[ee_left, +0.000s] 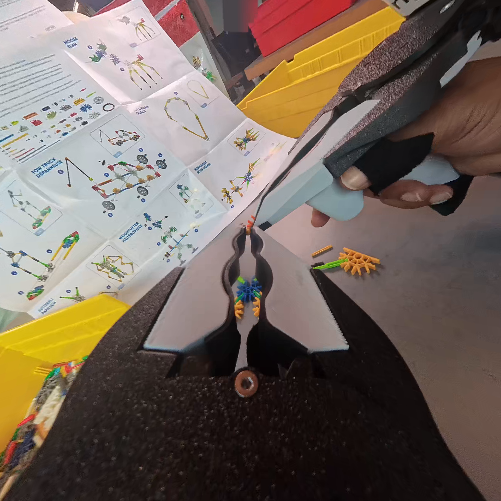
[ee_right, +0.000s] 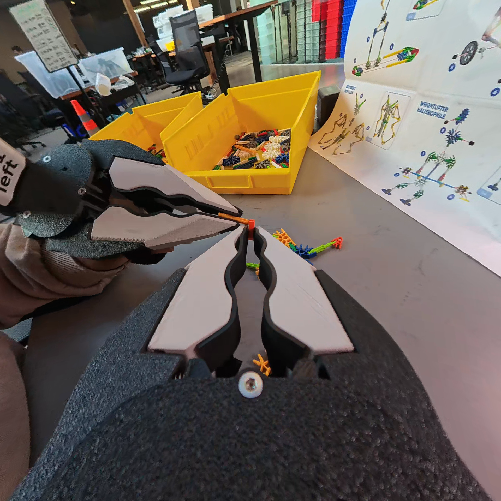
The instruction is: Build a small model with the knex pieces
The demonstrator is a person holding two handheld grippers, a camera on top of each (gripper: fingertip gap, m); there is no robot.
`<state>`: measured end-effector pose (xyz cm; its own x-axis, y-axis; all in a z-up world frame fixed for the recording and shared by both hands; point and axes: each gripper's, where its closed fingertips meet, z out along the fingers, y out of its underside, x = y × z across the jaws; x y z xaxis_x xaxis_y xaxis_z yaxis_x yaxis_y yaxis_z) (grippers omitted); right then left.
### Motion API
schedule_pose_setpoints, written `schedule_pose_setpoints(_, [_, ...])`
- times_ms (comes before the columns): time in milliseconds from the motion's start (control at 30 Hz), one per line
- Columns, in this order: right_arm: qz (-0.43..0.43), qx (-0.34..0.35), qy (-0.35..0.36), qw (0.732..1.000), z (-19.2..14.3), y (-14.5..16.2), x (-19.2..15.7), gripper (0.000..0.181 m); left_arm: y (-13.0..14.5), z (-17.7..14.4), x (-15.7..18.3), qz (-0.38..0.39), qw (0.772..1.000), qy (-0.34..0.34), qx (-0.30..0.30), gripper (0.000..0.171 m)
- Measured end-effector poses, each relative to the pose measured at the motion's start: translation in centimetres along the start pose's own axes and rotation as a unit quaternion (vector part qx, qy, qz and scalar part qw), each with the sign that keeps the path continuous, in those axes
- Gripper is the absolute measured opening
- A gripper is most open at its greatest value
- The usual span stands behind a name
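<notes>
Orange rod (ee_right: 233, 217) sat pinched in your left gripper (ee_right: 238, 217), jaws closed down on it w/ only the tip poking out past the fingertips. Your right gripper (ee_right: 250, 230) was clamped narrow on a small red connector (ee_right: 251, 226), held upright at the very tips. Rod end and connector were touching or just about, lined up end-on, so the two parts looked set to be pushed together; can't tell if the rod was seated in the slot.

From the left wrist view your left gripper (ee_left: 248, 230) pointed straight at the other gripper's tips, orange bit (ee_left: 248, 231) barely showing between them. Both grips were right at the fingertips, prob. to keep the joint visible & leave room for the mating end.

On the grey desk (ee_right: 379, 271), just beyond the grippers, lay a partly built piece: blue snowflake connector (ee_right: 305, 250) w/ green rods and a yellow fan connector (ee_right: 283, 237), close by for reach. Separate yellow connector w/ green rod (ee_left: 355, 260) and a loose yellow rod (ee_left: 321, 250) lay off to the side. Yellow bin (ee_right: 244, 151) of mixed parts stood further back, second yellow bin (ee_right: 141, 119) beside it. Instruction sheet (ee_right: 420, 122) was propped up along the desk edge, facing you for reference.
</notes>
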<state>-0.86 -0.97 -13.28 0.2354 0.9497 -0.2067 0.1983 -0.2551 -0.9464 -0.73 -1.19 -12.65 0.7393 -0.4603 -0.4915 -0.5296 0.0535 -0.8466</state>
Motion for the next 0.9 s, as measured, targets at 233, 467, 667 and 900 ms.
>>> schedule_pose_setpoints(233, [0.049, 0.039, -0.051, 0.997, 0.2, -0.7, 0.8, 0.001, 0.0, 0.4, -1.0, -0.208, 0.972, 0.1, 0.042, 0.002])
schedule_pose_setpoints(467, [-0.18, 0.13, 0.064, 0.973, -6.0, -7.2, 5.9, 0.001, -2.3, -2.9, -3.8, -0.525, 0.774, 0.285, 0.21, 0.003])
schedule_pose_setpoints(667, [-0.24, -0.015, 0.5, 0.832, -23.1, -8.8, 23.6, 0.002, -1.7, -2.3, -3.2, -0.507, 0.798, 0.27, 0.185, 0.003])
schedule_pose_setpoints(900, [-0.045, -0.094, 0.528, 0.843, -30.1, 0.5, 32.1, 0.011, -1.2, -1.9, -2.8, -0.504, 0.804, 0.264, 0.171, 0.003])
